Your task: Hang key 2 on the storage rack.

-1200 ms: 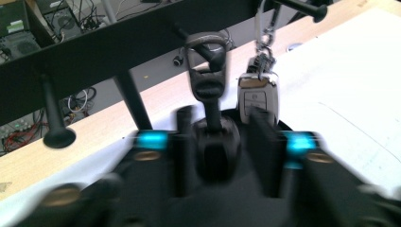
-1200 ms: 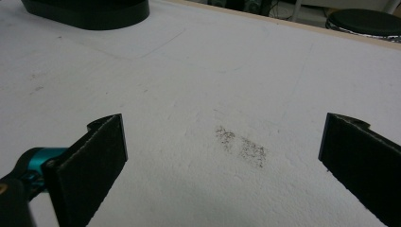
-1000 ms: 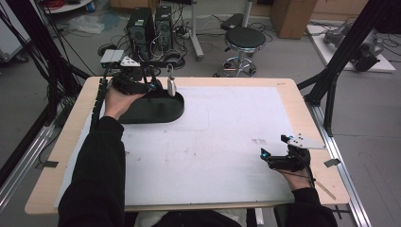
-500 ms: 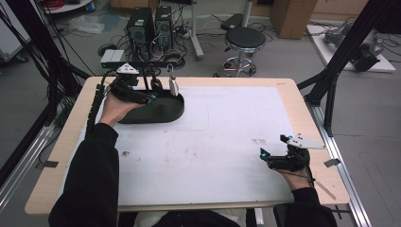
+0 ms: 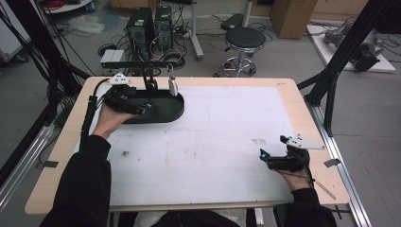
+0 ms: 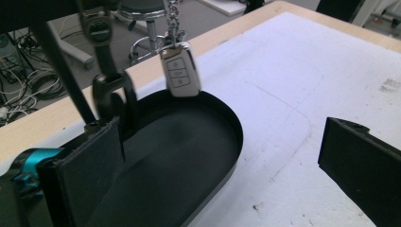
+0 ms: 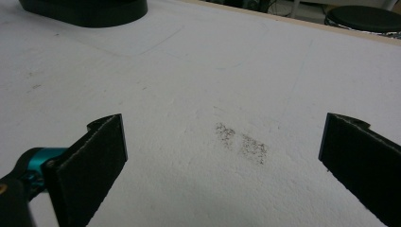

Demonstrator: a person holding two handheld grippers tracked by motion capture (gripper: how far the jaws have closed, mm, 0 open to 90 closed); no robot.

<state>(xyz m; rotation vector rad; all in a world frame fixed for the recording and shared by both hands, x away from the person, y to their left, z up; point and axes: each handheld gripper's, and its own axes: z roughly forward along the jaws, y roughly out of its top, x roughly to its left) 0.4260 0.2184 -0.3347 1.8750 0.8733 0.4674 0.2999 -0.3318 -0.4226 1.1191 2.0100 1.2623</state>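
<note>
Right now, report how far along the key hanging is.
Done: the silver car key and the black key both hang from the rack over the black tray. In hand: the left gripper has just been opening its jaws, nothing between them. The right gripper sits open and empty. Left: probably drawing the left gripper clear.

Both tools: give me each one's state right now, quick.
Left tool: open, holding nothing, jaws over the black tray.
Right tool: open, holding nothing, above the white table cover.

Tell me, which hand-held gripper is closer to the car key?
Left. The left hand-held gripper is over the black tray, just below the hanging car key. The right hand-held gripper sits far across the table.
</note>
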